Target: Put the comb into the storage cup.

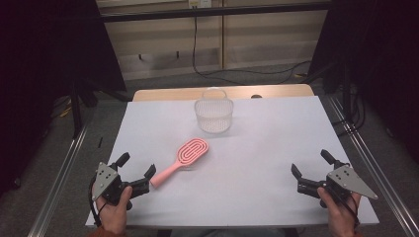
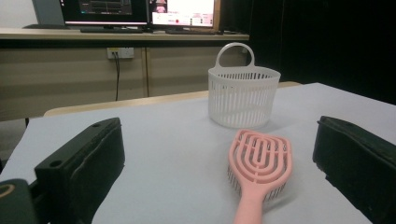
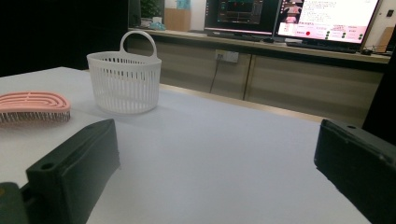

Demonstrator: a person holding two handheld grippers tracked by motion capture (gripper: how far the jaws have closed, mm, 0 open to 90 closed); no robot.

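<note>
Two open grippers, one pink brush
Left gripper (image 1: 137,169) open wide by the pink brush (image 1: 182,160) handle; right gripper (image 1: 309,169) open near the table's (image 1: 257,148) front right corner; white basket (image 1: 214,115) by the back edge.

- Brush (image 2: 259,168): the handle end runs off the bottom edge of the left gripper view.
- Brush in the right gripper view: cut by the left edge, handle unseen.
- Monitors (image 3: 327,18): cropped by the top edge, text too small to read.
</note>
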